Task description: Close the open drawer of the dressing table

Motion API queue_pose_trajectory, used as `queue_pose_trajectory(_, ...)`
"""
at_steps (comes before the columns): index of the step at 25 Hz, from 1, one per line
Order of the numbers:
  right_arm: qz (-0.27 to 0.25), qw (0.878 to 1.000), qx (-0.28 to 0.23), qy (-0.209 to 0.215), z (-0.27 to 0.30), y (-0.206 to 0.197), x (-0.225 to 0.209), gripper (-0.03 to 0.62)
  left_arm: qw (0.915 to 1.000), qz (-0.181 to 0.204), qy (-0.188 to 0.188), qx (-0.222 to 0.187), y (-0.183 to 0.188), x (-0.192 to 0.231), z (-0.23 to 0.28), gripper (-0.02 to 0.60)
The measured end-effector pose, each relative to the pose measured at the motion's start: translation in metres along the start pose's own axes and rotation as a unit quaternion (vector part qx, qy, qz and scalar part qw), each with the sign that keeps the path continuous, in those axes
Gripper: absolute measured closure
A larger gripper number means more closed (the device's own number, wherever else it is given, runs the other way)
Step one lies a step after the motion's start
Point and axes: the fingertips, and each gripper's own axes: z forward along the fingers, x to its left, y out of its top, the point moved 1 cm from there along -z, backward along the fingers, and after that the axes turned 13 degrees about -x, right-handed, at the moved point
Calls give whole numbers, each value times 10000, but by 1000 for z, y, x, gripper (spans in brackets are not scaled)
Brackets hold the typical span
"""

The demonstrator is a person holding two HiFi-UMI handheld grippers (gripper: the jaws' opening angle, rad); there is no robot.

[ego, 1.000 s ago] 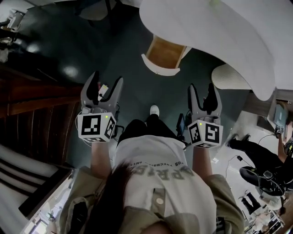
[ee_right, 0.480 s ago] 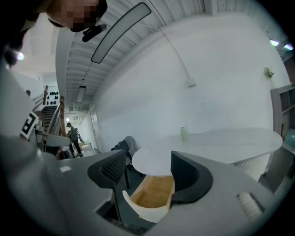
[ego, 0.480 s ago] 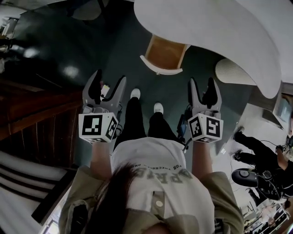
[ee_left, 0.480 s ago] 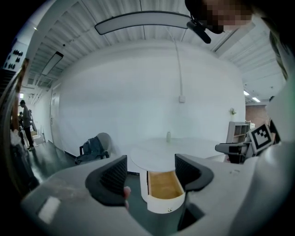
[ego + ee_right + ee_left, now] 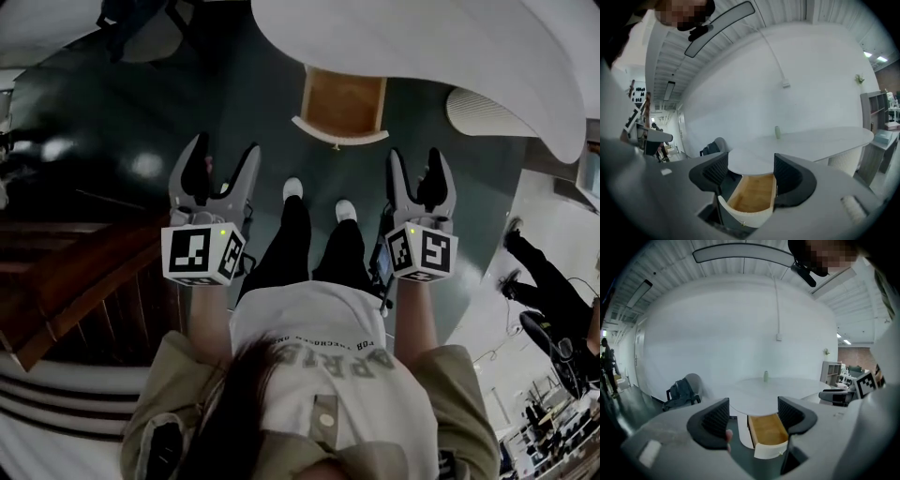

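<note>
White T-shirt [image 5: 319, 323], olive overshirt [image 5: 173, 384], black trousers [image 5: 314, 248], white shoes [image 5: 293, 188], grey left gripper [image 5: 223, 155], grey right gripper [image 5: 415, 159], marker cubes [image 5: 202, 253]

Left claw [image 5: 753, 418] jaws apart, empty; open drawer [image 5: 767, 429] beyond, under white dressing table [image 5: 778, 388] top.

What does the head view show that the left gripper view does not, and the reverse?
Only the head view shows the person's white shoes and the dark woodwork at the left. Only the left gripper view shows a small pale bottle on the tabletop and a dark bag. Both show the open drawer, the white dressing table and the left gripper, jaws apart and empty.
</note>
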Motion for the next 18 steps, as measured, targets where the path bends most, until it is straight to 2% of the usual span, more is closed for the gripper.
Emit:
queue_pose_trajectory(5, -102, 9995, 175, -248, 8, -45, 6, 284, 9993, 107, -334, 95, -17, 14, 23, 242)
queue_pose_trajectory(9, 30, 9986, 368, -383, 8, -89, 12, 284, 9979, 225, -579, 166, -34, 19, 34, 242)
queue_pose_trajectory(18, -262, 9954, 902, -185, 14, -182, 20, 284, 9977, 147, -590, 295, -78, 29, 50, 242)
